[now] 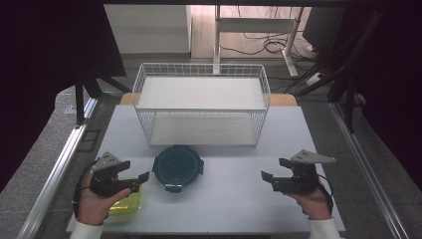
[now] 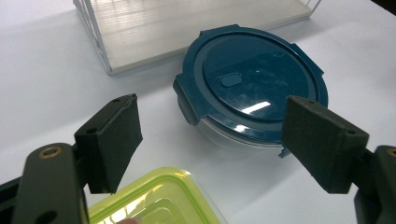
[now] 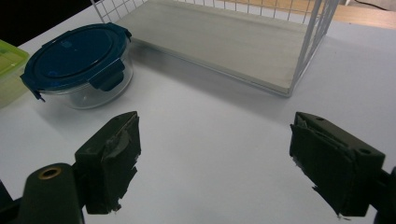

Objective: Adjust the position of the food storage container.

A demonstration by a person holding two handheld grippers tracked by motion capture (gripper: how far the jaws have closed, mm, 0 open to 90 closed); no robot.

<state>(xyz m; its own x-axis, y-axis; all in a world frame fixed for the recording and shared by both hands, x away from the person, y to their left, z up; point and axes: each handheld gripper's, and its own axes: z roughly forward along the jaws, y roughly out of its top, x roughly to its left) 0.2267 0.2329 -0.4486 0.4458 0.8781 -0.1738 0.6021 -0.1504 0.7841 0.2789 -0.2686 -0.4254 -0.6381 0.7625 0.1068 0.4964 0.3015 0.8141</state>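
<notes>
Round container [image 2: 252, 88], blue clip lid, glass body: just ahead of left gripper [image 1: 130, 178], well apart from right gripper [image 1: 271, 180]. Both wide open, empty. Likely heavy, slippery, fragile; grip at lid rim.

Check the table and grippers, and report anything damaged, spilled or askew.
The pads on the right gripper look frayed and torn at their edges. Otherwise nothing: the blue-lidded round container is closed and upright, and the white wire rack stands square.
</notes>
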